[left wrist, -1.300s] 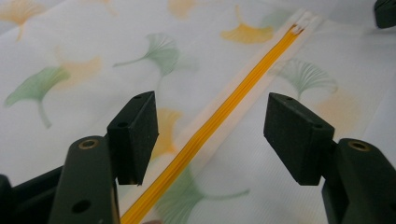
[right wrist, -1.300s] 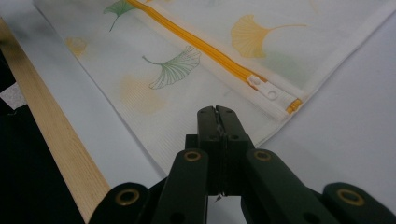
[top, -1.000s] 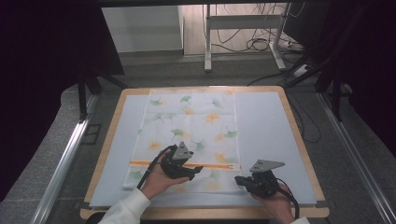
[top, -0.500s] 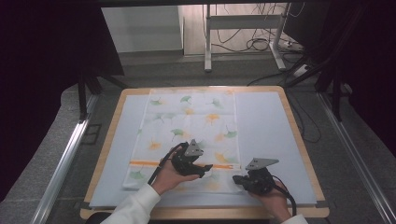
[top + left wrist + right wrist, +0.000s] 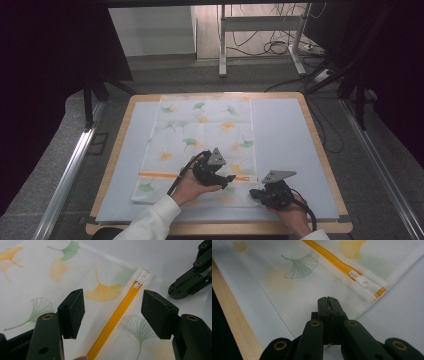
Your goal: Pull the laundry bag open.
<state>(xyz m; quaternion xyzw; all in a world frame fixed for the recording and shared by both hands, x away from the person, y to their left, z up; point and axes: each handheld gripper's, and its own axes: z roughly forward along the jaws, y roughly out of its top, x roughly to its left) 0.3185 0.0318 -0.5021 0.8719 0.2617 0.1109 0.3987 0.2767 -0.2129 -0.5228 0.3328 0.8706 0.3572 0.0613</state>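
A white mesh fabric bag printed with green and orange ginkgo leaves (image 5: 202, 150) lies flat on the pale blue sheet (image 5: 285, 140) covering the wooden-edged worktop (image 5: 320, 145), its orange zipper (image 5: 160, 175) running across near the person's side. The left hand-held gripper (image 5: 227, 179) hovers over that zipper with its jaws standing wide apart and nothing between the pads; in the left gripper view the orange zipper (image 5: 117, 320) passes between the jaws toward the white zipper pull (image 5: 139, 282) at the bag's right end. To do this well, I would carry the gripper along the zipper to the pull, lower it so the pads straddle the small tab squarely, and only then close, or they may pinch mesh instead. Further right, the right hand-held gripper (image 5: 254, 193) has its jaws pressed together at the bag's right corner by the near edge; it seems to pin the cloth, though I cannot tell whether fabric is caught. It sits near the pull, so it could crowd the left one's approach. Beyond the worktop stand a metal frame's legs (image 5: 222, 40) and loose cables (image 5: 280, 47), well apart.
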